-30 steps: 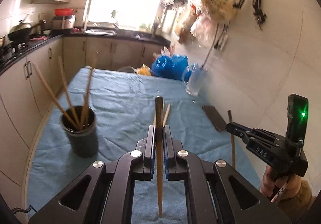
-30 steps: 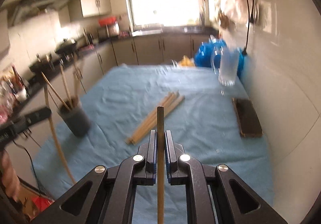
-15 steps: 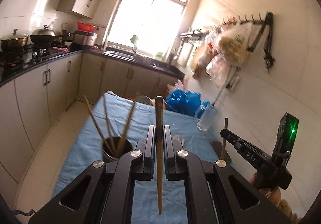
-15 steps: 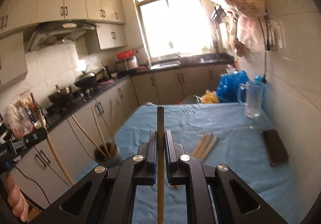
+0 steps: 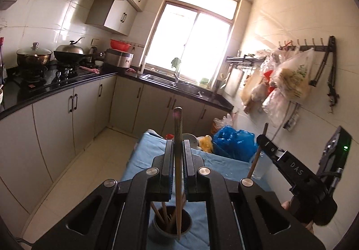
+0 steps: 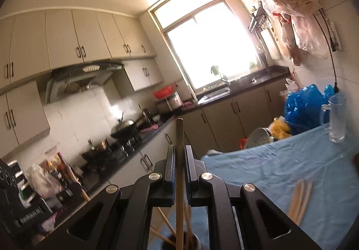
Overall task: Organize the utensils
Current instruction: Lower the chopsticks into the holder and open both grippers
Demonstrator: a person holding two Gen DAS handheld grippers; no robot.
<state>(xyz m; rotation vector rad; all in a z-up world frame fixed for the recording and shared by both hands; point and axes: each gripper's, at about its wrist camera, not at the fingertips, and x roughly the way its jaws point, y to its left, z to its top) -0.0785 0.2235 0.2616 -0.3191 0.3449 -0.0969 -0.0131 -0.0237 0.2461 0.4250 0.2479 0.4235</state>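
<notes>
Kitchen counter of black stone (image 5: 56,84) runs along the left wall with a lidded pot and a dark wok on the hob. On the table under a light blue cloth (image 5: 143,160) stands a dark round utensil cup (image 5: 171,226), several wooden chopsticks already leaning inside it. The left gripper (image 5: 178,155) has its fingers pressed onto a long wooden chopstick (image 5: 178,173), held upright, its lower tip hanging at the cup's rim. To the right, the right gripper (image 5: 261,141) shows in the left wrist view pinching a second wooden chopstick (image 5: 254,160), tilted slightly, well apart from the cup.

From the right wrist view, the right gripper's fingers close on that chopstick (image 6: 179,171), which stands upright; the cup (image 6: 184,242) sits below, partly hidden and blurred. Farther right, a loose bundle of pale wooden chopsticks (image 6: 300,198) lies flat on the cloth. A clear glass mug (image 6: 335,120) stands near the table's far edge, beside a crumpled blue plastic bag (image 6: 303,104).
</notes>
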